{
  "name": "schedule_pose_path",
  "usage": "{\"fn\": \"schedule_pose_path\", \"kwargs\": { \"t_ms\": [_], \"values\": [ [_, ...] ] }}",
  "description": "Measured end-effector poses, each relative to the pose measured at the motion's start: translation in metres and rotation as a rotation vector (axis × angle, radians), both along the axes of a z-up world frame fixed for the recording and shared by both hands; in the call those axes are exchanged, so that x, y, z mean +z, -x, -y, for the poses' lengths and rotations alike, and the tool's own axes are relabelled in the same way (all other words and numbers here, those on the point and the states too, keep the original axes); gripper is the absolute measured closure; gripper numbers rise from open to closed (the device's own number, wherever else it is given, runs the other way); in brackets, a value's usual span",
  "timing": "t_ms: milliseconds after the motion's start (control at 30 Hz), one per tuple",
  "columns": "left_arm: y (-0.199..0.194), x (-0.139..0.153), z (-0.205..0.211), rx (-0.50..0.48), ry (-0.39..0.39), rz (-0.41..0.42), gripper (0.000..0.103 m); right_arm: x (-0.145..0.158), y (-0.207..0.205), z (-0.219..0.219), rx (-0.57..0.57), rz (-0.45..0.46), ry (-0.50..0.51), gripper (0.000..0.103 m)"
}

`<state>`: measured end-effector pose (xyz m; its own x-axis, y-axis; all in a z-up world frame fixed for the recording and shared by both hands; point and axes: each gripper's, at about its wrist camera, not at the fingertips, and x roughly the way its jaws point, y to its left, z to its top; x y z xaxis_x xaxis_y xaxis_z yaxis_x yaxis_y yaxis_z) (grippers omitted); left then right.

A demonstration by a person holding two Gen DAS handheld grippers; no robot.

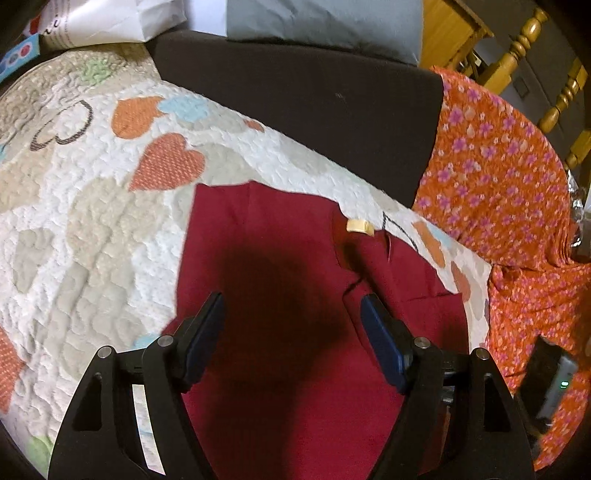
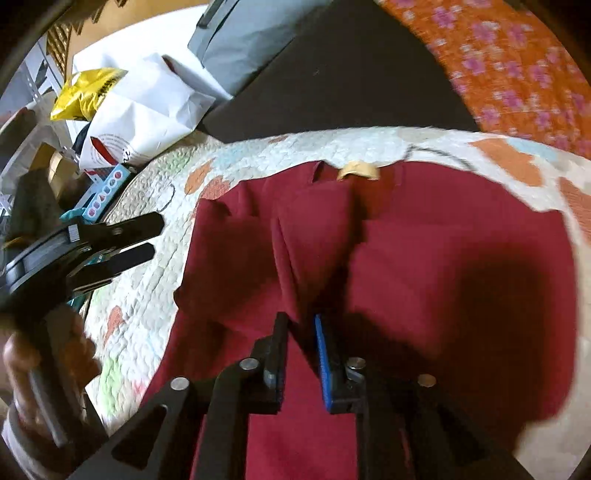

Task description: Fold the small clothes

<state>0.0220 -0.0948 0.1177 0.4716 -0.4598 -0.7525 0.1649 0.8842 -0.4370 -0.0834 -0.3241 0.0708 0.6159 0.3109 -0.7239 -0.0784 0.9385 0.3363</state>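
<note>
A dark red garment (image 1: 277, 240) lies spread on a quilt with heart patterns (image 1: 92, 221), a small cream label (image 1: 358, 226) at its far edge. My left gripper (image 1: 291, 299) hovers open over the garment with nothing between its fingers. In the right wrist view the red garment (image 2: 424, 258) has a raised fold that runs into my right gripper (image 2: 299, 317), whose jaws stand narrow and pinch that fold. The label (image 2: 360, 170) shows near the far hem. The left gripper (image 2: 153, 238), held by a hand (image 2: 22, 362), is off to the left over the quilt (image 2: 147, 295).
An orange floral cloth (image 1: 498, 166) lies to the right, partly over a dark brown surface (image 1: 314, 103). Behind are a grey cushion (image 1: 325, 22), a white paper bag (image 2: 147, 110), a yellow bag (image 2: 88, 92) and wooden chair spindles (image 1: 517, 48).
</note>
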Motion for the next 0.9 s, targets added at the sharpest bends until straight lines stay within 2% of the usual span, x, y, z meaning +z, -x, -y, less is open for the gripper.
{"fn": "schedule_pose_path", "kwargs": {
  "t_ms": [100,167,267,300,367,533,600,633,667,700,733,800,900],
  "values": [
    [0.0,-0.004,0.016,-0.032,-0.003,-0.014,0.028,0.003,0.021,0.024,-0.036,0.0,-0.037,0.079],
    [-0.003,-0.006,0.028,-0.063,0.027,-0.043,0.028,0.001,0.026,0.037,-0.057,-0.009,-0.062,0.078],
    [-0.007,0.0,0.04,-0.069,0.057,-0.036,0.028,-0.003,0.033,0.054,-0.09,-0.014,-0.076,0.077],
    [-0.009,0.001,0.045,-0.072,0.057,-0.033,0.028,-0.004,0.034,0.059,-0.106,-0.013,-0.086,0.077],
    [-0.018,0.002,0.061,-0.077,0.054,-0.039,0.021,-0.005,0.036,0.069,-0.119,-0.002,-0.127,0.077],
    [-0.047,-0.014,0.107,-0.086,0.013,-0.116,0.021,-0.013,0.04,0.083,-0.144,0.01,-0.179,0.077],
    [-0.052,-0.017,0.119,-0.104,0.008,-0.111,0.021,-0.017,0.039,0.087,-0.147,0.005,-0.198,0.077],
    [-0.055,-0.019,0.126,-0.104,-0.007,-0.1,0.028,-0.017,0.039,0.089,-0.152,0.007,-0.197,0.077],
    [-0.057,-0.022,0.131,-0.101,-0.023,-0.101,0.055,-0.016,0.039,0.09,-0.159,0.01,-0.193,0.077],
    [-0.06,-0.026,0.134,-0.109,-0.029,-0.118,0.089,-0.015,0.04,0.093,-0.169,0.016,-0.19,0.077],
    [-0.063,-0.031,0.136,-0.118,-0.035,-0.148,0.096,-0.014,0.041,0.096,-0.183,0.024,-0.19,0.077],
    [-0.066,-0.026,0.13,-0.101,-0.024,-0.148,0.097,-0.013,0.043,0.102,-0.205,0.026,-0.191,0.077],
    [-0.064,0.019,0.097,-0.069,0.038,-0.025,0.097,-0.01,0.045,0.108,-0.233,0.02,-0.181,0.077]
  ]
}}
